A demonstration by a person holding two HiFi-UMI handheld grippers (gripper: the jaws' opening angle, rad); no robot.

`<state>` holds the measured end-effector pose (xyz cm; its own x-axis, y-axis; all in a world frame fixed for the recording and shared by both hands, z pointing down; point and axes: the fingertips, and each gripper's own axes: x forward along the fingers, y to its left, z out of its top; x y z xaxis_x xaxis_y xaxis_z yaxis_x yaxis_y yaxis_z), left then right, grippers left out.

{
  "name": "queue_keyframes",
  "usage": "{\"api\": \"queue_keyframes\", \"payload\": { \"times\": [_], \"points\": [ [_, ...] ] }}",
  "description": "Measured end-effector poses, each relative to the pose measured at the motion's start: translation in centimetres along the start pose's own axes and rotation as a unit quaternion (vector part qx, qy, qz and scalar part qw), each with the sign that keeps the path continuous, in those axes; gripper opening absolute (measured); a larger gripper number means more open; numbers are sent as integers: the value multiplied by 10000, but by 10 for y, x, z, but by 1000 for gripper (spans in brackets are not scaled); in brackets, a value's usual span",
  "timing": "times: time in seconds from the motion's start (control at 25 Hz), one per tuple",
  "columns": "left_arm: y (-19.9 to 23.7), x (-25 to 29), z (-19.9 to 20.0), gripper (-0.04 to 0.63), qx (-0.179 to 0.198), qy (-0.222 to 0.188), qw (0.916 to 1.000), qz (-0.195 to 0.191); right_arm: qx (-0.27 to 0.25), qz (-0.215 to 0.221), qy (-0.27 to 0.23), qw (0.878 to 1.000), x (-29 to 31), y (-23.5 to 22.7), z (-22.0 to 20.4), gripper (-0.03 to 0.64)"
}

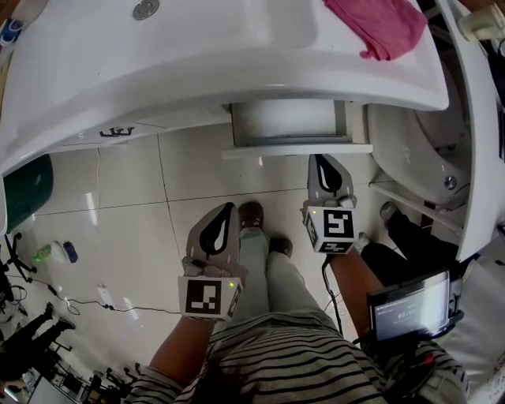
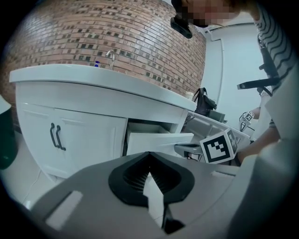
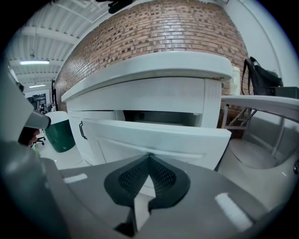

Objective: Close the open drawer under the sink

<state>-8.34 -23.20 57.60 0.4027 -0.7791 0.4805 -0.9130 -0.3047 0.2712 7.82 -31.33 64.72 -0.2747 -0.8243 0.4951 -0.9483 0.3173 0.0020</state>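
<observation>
Only the gripper views show the brick wall behind the white counter. The head view shows tiled floor lying open below. The drawer juts out under the counter's right end, where a pink cloth lies. The 2 tools are closed and empty: the right tool is just before the drawer front, and the left tool is farther back.

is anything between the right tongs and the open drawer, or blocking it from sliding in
Nothing visible. The right tongs point straight at the drawer front, and the cabinet opening behind it looks clear.
</observation>
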Motion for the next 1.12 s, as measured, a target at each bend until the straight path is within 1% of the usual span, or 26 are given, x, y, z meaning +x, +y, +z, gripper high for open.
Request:
{"api": "queue_keyframes", "payload": {
  "times": [0.24,0.44,0.68,0.92,1.12],
  "points": [
    [8,7,2,15,-13,7,10000,31,-64,-19,-101,9999,20,-6,14,-2],
    [20,6,8,15,-23,7,9999,114,6,-44,-154,9999,31,-10,28,-2],
    [22,5,12,15,-23,-30,9999,142,9,-69,-231,9997,37,-16,41,-2],
    [19,5,13,15,-22,-50,9999,120,13,-129,-244,9996,40,-26,43,-2],
    [35,18,5,15,-37,-58,9999,140,8,-126,-221,9997,64,-23,38,-2]
  ]
}}
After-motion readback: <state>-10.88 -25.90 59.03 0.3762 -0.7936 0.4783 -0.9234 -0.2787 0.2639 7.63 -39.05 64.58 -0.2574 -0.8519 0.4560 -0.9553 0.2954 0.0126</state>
